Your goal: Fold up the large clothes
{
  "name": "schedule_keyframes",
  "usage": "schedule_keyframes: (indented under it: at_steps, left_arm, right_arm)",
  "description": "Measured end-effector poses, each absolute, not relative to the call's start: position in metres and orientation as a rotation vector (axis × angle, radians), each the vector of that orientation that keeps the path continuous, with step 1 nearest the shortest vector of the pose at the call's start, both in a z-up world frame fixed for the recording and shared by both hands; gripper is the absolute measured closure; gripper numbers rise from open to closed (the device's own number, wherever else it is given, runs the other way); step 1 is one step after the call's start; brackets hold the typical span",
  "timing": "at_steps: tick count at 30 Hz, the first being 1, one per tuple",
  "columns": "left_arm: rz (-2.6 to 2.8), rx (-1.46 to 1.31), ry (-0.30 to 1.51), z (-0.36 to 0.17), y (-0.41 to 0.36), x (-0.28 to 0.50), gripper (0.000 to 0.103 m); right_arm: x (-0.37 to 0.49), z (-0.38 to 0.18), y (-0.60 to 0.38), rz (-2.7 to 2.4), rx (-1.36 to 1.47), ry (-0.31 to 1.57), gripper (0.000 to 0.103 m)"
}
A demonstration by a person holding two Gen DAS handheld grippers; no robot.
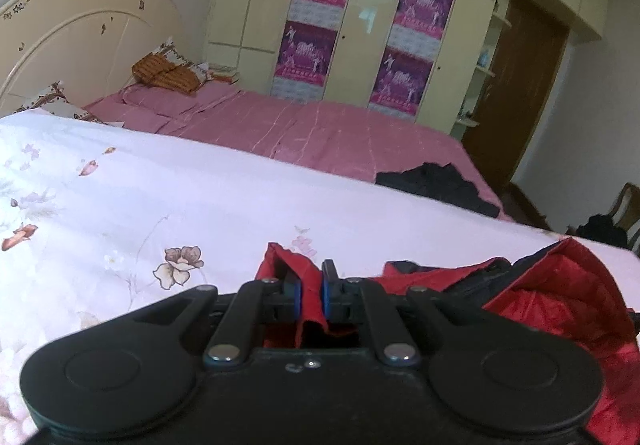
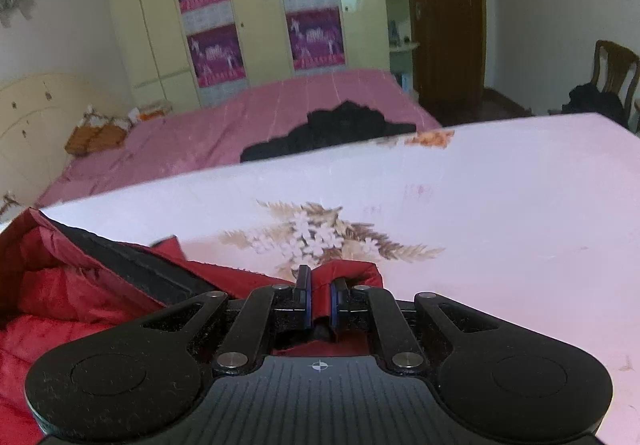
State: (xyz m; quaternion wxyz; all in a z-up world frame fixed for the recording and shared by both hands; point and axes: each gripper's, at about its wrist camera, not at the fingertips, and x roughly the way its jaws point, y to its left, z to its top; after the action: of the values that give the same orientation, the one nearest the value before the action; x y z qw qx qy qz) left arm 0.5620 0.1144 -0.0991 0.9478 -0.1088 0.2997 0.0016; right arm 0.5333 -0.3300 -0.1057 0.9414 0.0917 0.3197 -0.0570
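A red padded jacket (image 1: 556,301) with black trim lies on a white floral sheet (image 1: 192,205). In the left wrist view my left gripper (image 1: 311,287) is shut on a red fold of the jacket, and the rest of the garment spreads to the right. In the right wrist view my right gripper (image 2: 321,291) is shut on another red edge of the jacket (image 2: 60,297), whose bulk and black zipper band lie to the left. The white floral sheet (image 2: 500,205) stretches ahead of both grippers.
Behind the sheet stands a bed with a pink cover (image 1: 320,129) and a dark garment (image 1: 436,183) on it. An orange-brown item (image 1: 166,75) lies by the cream headboard (image 1: 80,29). A cream wardrobe (image 2: 256,1) with purple posters lines the back wall. A wooden chair (image 2: 612,73) stands at right.
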Motion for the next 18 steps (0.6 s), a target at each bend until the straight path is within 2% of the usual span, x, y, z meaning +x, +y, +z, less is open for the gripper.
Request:
schedule_keyframes:
  at_steps: [12,15,16,17,18]
  left_arm:
    - [0.088,-0.176,0.698,-0.127,0.112,0.588,0.088]
    - [0.067,-0.232,0.687,-0.12,0.118,0.588,0.082]
    - [0.058,-0.267,0.676,-0.116,0.121,0.588,0.08]
    - [0.054,-0.286,0.667,-0.113,0.122,0.59,0.075]
    - [0.049,-0.296,0.66,-0.11,0.122,0.589,0.064]
  right_arm:
    - [0.57,-0.131,-0.338,-0.108,0.273,0.727,0.094]
    - [0.566,-0.127,-0.339,-0.103,0.31,0.707,0.072]
    - [0.564,-0.124,-0.339,-0.104,0.322,0.698,0.062]
    - [0.563,-0.122,-0.338,-0.109,0.325,0.689,0.048]
    - [0.562,-0.119,-0.337,-0.116,0.324,0.676,0.036]
